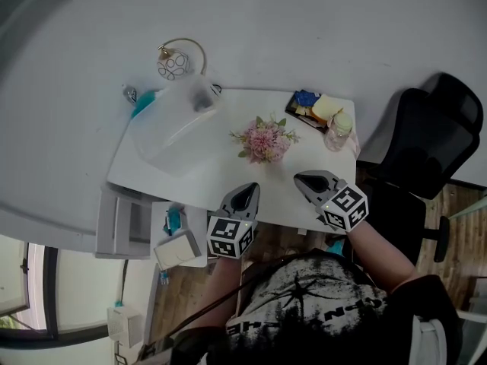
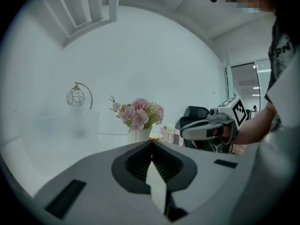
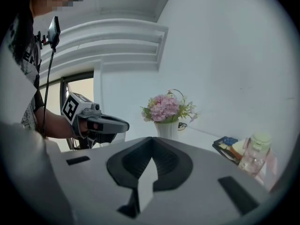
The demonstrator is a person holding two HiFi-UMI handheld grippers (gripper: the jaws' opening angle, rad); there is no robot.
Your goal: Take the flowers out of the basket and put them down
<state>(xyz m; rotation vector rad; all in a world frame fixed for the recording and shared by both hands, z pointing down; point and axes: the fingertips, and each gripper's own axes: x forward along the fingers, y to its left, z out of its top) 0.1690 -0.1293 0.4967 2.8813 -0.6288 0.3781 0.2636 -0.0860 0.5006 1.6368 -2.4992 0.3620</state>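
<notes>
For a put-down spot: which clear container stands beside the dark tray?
The small bottle with the pale lid; the big box lies left of the flowers.

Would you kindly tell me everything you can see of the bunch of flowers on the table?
The bunch of flowers is pink, carnation-like blooms with smaller pale blossoms and green leaves, possibly artificial. It stands upright in a small white vase near the middle of the white table. Only the vase touches it; the left gripper and right gripper, both shut, are short of it.

White table — flowers, clear bottle
</notes>
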